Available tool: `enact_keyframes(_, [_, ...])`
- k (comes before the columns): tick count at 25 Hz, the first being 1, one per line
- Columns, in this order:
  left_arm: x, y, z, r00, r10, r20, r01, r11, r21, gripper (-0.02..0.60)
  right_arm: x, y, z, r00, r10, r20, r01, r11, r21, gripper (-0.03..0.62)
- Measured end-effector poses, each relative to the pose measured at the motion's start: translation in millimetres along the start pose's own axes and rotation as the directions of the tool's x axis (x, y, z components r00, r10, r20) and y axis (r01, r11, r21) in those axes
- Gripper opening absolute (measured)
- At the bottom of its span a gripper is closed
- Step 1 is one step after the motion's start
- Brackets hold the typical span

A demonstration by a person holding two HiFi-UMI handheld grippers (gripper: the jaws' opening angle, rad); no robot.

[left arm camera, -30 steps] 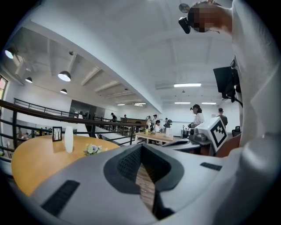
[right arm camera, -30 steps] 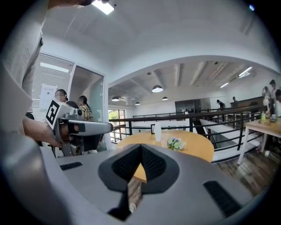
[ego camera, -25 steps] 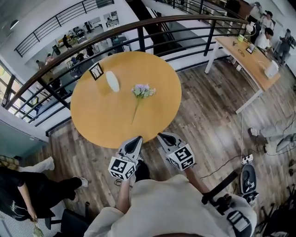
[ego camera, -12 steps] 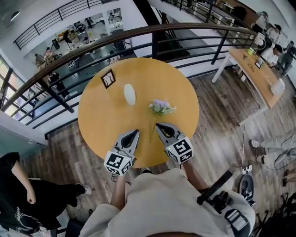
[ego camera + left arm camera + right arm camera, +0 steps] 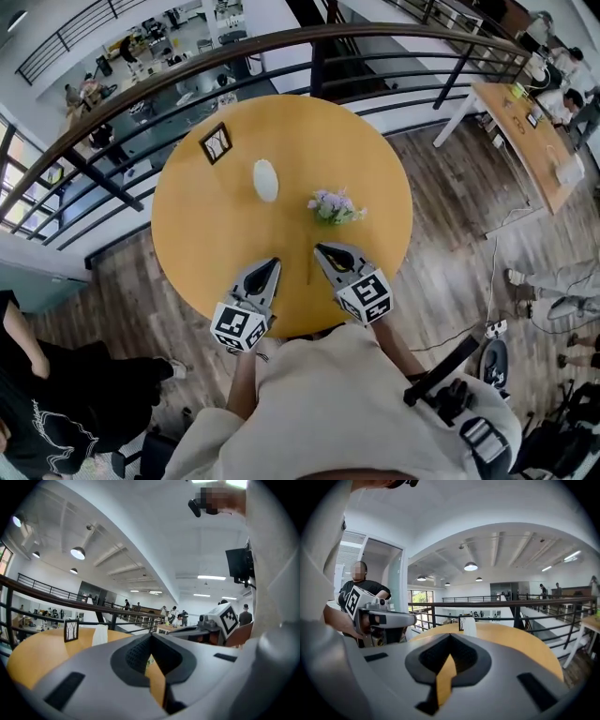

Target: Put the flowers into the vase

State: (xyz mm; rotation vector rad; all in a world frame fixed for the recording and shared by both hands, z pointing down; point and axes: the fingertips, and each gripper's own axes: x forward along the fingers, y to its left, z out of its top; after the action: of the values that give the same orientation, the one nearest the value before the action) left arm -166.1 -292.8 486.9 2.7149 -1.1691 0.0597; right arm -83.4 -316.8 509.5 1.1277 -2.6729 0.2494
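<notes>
Meeting at their tips, the jaws of the left gripper (image 5: 151, 636) are closed with nothing between them; only a sliver of the table (image 5: 33, 653) shows through the hollow behind the tips. The right gripper (image 5: 450, 635) is the same, jaws together and empty. Both grippers hover over the near edge of the round yellow table, side by side and a little apart, pointing toward its far edge.

The flowers (image 5: 336, 205) lie flat on the table, the pale purple heads just right of the middle. Their thin stem runs back toward the near edge and ends between the two grippers, nearer the right one. The vase (image 5: 266, 180), white and upright, stands left of the blooms, near the table's middle and well apart from both grippers. A small picture frame (image 5: 217, 143) stands beyond it, near the far left edge. A dark railing (image 5: 309, 66) curves past the far edge.
</notes>
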Motion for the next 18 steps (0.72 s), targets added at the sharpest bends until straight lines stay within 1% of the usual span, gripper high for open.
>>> enact_keyframes(5, [-4,-2,-34,0.997,0.023,-0.074,-0.030,0.995,-0.099,0.006,-4,0,-41,0.996,0.029,-0.083,-0.020,0.994,0.112,0.008])
enact_keyframes(7, [-1,-1,-43,0.995,0.023,-0.102,-0.034,0.993,-0.114,0.006,-3,-5,-58,0.992,0.034,-0.124,-0.016,0.990,0.144,0.008])
enact_keyframes(10, [3,0,-56,0.992,0.025,-0.123,-0.043,0.988,-0.148,0.006,-3,-11,-86,0.980,0.042,-0.193,-0.005,0.982,0.188,0.008])
enact_keyframes(13, [6,1,-71,0.988,0.029,-0.150,-0.054,0.984,-0.170,0.006,-4,-14,-114,0.963,0.079,-0.257,-0.010,0.966,0.259,0.009])
enact_keyframes(15, [9,1,-76,0.986,0.032,-0.162,-0.062,0.981,-0.182,0.006,-4,-21,-128,0.953,0.082,-0.293,0.010,0.954,0.299,0.011])
enact_keyframes(16, [11,1,-77,0.986,0.034,-0.165,-0.065,0.980,-0.188,0.006,-3,-25,-135,0.947,0.077,-0.313,0.029,0.947,0.319,0.058])
enact_keyframes(17, [13,1,-77,0.985,0.036,-0.168,-0.068,0.979,-0.191,0.006,-2,-29,-143,0.939,0.076,-0.336,0.047,0.938,0.344,0.163])
enact_keyframes(18, [15,2,-77,0.985,0.037,-0.170,-0.070,0.979,-0.191,0.006,-1,-34,-152,0.930,0.078,-0.359,0.067,0.925,0.374,0.249])
